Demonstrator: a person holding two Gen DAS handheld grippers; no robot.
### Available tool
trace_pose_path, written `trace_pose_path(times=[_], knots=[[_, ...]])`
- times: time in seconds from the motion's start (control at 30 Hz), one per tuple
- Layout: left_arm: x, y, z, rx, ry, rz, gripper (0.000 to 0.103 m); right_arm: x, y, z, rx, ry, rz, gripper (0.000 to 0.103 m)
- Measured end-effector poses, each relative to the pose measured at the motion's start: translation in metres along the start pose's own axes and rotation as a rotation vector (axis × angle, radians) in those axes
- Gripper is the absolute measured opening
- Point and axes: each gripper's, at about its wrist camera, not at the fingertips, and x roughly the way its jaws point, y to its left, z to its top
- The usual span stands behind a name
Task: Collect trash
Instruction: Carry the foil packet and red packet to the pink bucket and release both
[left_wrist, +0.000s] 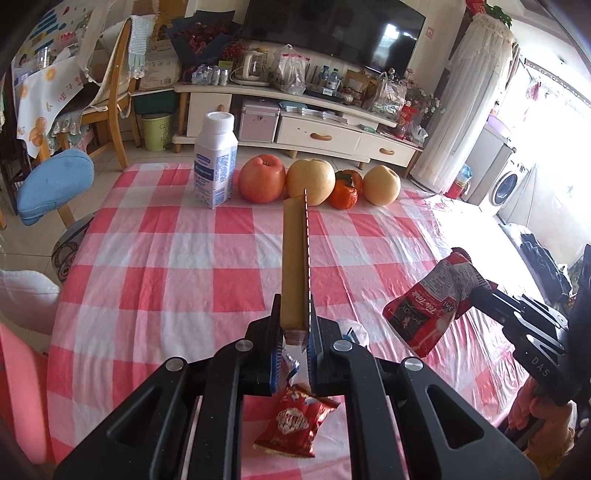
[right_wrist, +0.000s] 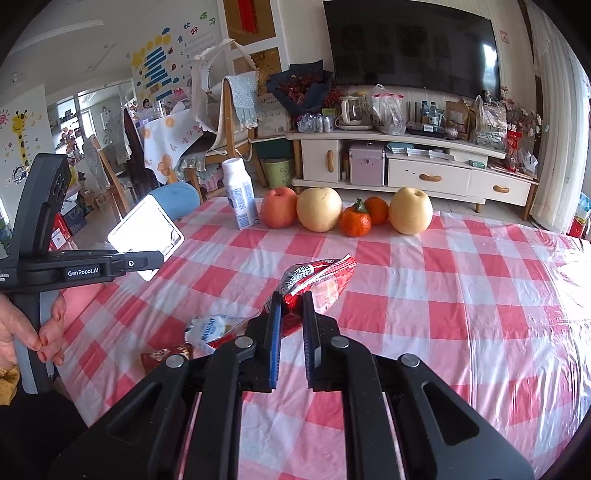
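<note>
My left gripper (left_wrist: 293, 314) is shut on a flat square packet (left_wrist: 293, 266), seen edge-on here with a serrated rim. In the right wrist view the same packet (right_wrist: 146, 236) shows its white face, held above the table's left side. My right gripper (right_wrist: 291, 299) is shut on a crumpled red sachet (right_wrist: 317, 277), lifted over the checked tablecloth (right_wrist: 424, 314); the left wrist view shows the sachet (left_wrist: 432, 306) at the right. On the cloth below lie a red snack wrapper (left_wrist: 295, 421) and a crumpled white wrapper (right_wrist: 210, 328).
A white milk bottle (left_wrist: 216, 162), a red apple (left_wrist: 262, 179), two yellow pears (left_wrist: 310, 181) and two tangerines (left_wrist: 343, 194) line the table's far edge. A blue-cushioned chair (left_wrist: 55, 184) stands at the left. A TV cabinet (left_wrist: 325, 133) is behind. A hand (right_wrist: 37, 332) grips the left handle.
</note>
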Motion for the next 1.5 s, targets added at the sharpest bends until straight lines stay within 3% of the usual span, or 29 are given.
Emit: trace_pose_path(times=[0.37,0.67,1.23,1.4,1.5], knots=[[-0.043,0.042,-0.013,-0.066,-0.049,0.022,0.012,-0.009,0.054,0.007,-0.071,-0.008,0.055,0.012],[-0.086,0.103,-0.023,-0.181,-0.113,0.059,0.012,0.0,0.128,0.02,-0.166,-0.01,0.154,0.009],[-0.128,0.203,-0.043,-0.371,-0.183,0.118,0.012,0.029,0.244,0.043,-0.293,0.0,0.304,0.009],[-0.145,0.242,-0.055,-0.473,-0.211,0.162,0.012,0.036,0.292,0.061,-0.33,-0.027,0.394,0.009],[-0.152,0.269,-0.065,-0.531,-0.21,0.227,0.012,0.042,0.324,0.069,-0.346,-0.044,0.447,0.009]])
